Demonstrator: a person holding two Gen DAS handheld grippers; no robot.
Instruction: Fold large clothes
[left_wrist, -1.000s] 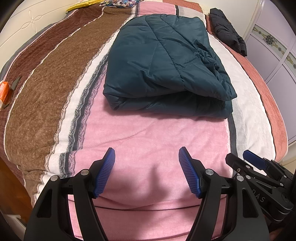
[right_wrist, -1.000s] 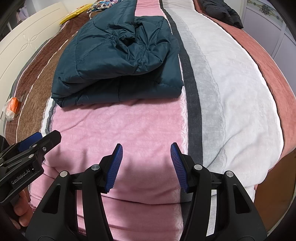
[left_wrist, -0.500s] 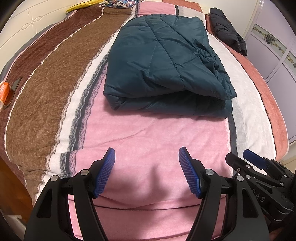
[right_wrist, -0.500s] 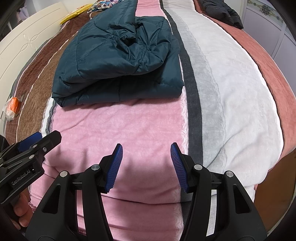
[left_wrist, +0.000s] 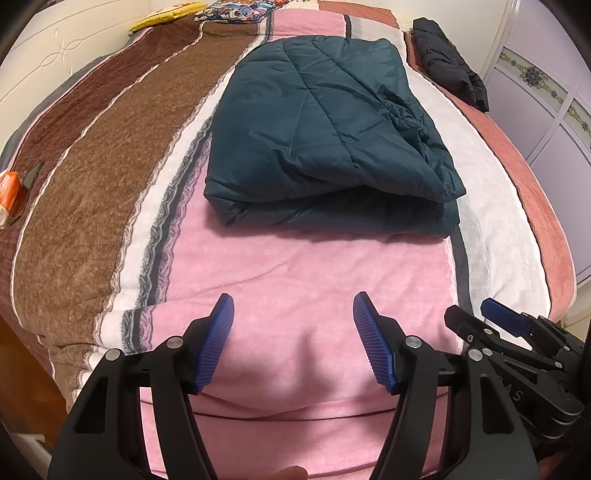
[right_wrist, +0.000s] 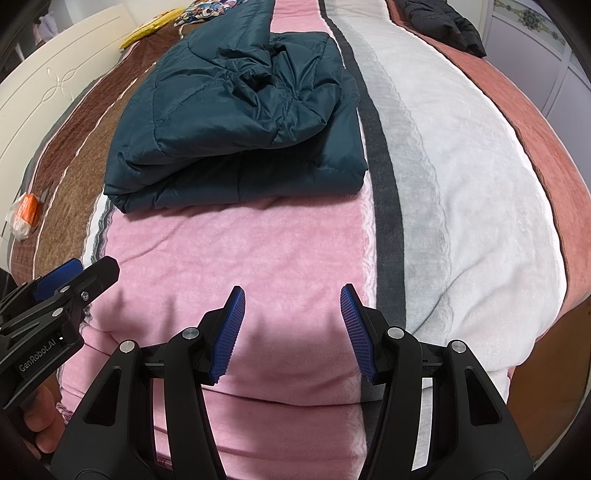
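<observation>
A teal padded jacket lies folded on the striped bed at twelve o'clock. The left gripper is closing on nothing; the right gripper gapes empty. Folding looks finished.

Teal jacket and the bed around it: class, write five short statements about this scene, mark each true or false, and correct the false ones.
1. The teal jacket lies folded on the striped blanket. True.
2. The right gripper is shut on the jacket's hem. False: nothing is between its pads, and it is over pink blanket, short of the jacket.
3. A black garment lies near the far right edge of the bed. True.
4. The left gripper holds an orange packet. False: it is empty, its jaws closing slightly; the orange packet lies at the bed's left edge.
5. The jacket is spread out flat with both sleeves extended. False: it is folded into a thick bundle.
</observation>
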